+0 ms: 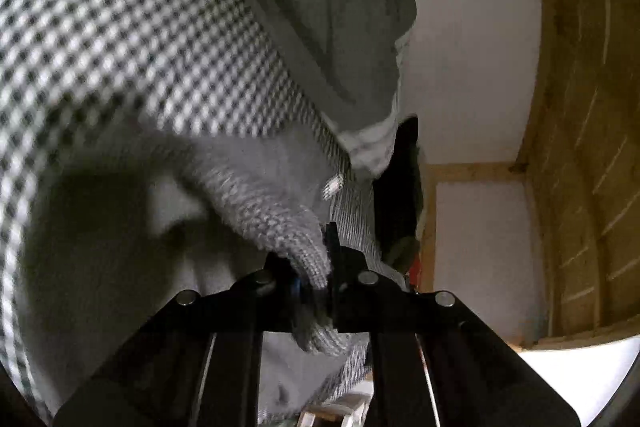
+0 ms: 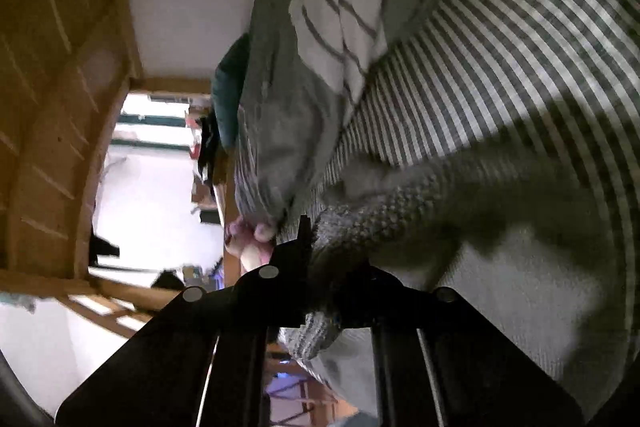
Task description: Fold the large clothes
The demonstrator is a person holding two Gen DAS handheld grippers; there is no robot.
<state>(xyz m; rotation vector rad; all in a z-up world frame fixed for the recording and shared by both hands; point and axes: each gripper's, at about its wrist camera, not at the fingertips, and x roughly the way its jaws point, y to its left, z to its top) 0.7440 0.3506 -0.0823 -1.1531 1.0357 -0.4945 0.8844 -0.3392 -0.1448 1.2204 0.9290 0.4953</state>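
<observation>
A grey knitted sweater (image 1: 272, 203) hangs bunched in front of the left wrist camera. My left gripper (image 1: 316, 269) is shut on its thick ribbed edge, and a fold of knit sticks out below the jaws. In the right wrist view the same sweater (image 2: 400, 219) runs off to the right, with my right gripper (image 2: 324, 261) shut on another stretch of the ribbed edge. The pale flat body of the sweater (image 2: 520, 291) sags beneath. The right-hand finger of this gripper is buried in the knit.
Black-and-white checked bedding (image 1: 120, 47) lies behind the sweater, and shows as stripes (image 2: 500, 67) in the right wrist view. A grey-and-white pillow (image 2: 320, 39) rests on it. Fingers of a hand (image 2: 256, 239) appear just left of the right jaws. A wooden frame (image 1: 580, 147) and white wall (image 1: 468, 47) lie beyond.
</observation>
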